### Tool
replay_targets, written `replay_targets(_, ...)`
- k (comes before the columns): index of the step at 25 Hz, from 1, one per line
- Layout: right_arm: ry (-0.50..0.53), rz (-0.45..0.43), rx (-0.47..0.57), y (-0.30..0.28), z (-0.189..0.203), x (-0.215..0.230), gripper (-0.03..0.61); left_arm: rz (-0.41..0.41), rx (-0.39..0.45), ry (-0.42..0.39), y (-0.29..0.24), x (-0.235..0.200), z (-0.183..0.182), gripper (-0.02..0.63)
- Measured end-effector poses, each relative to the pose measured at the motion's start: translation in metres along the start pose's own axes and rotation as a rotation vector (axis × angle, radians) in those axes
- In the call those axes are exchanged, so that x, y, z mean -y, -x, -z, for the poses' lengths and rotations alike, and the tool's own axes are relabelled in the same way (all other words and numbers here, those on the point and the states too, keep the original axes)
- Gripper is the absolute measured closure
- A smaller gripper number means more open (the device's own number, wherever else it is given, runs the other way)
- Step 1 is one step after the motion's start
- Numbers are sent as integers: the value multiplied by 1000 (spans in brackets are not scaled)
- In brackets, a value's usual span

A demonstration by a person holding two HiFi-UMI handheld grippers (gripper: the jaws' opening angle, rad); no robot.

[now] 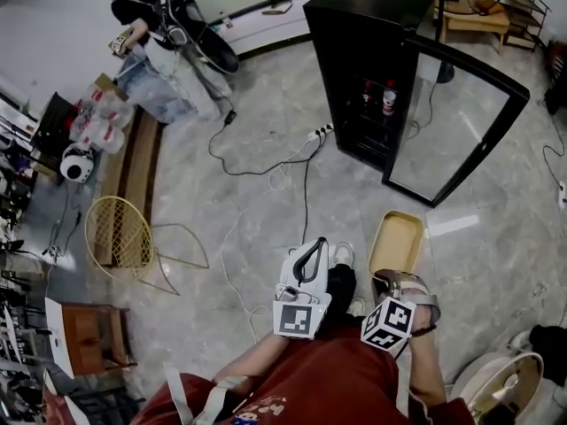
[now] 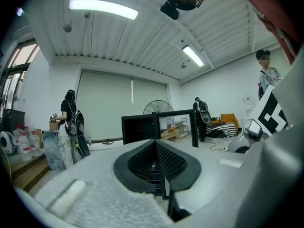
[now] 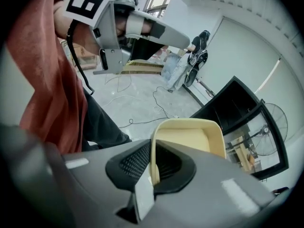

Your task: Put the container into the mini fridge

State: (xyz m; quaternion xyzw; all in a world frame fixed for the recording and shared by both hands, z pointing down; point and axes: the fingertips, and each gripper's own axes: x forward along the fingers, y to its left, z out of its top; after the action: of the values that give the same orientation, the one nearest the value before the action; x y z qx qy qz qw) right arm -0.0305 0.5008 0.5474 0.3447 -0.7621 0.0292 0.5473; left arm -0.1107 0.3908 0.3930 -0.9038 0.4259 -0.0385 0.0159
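The container (image 1: 396,242) is a shallow pale-yellow tub, held out in front of me over the floor. My right gripper (image 1: 390,277) is shut on its near rim; in the right gripper view the rim (image 3: 153,160) stands clamped between the jaws of the right gripper (image 3: 152,171). The black mini fridge (image 1: 363,51) stands ahead, its glass door (image 1: 461,122) swung open to the right. It also shows in the right gripper view (image 3: 228,108). My left gripper (image 1: 312,253) is beside the right one, shut and holding nothing. It (image 2: 159,172) points level at the fridge (image 2: 140,127).
Bottles (image 1: 376,96) stand inside the fridge. Cables (image 1: 266,166) and a power strip (image 1: 319,134) lie on the floor before it. A yellow wire chair (image 1: 120,233) and a wooden bench (image 1: 133,175) are at left. A person (image 1: 142,16) stands at the back.
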Motion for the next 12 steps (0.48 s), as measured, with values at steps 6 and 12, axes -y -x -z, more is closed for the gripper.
replay_targets(6, 2, 2, -19, -14, 0, 25, 557, 11, 3, 13, -28, -7, 7, 609)
replay_targets(12, 28, -8, -40, -38, -2, 65, 557, 9, 14, 14, -76, -25, 11, 609)
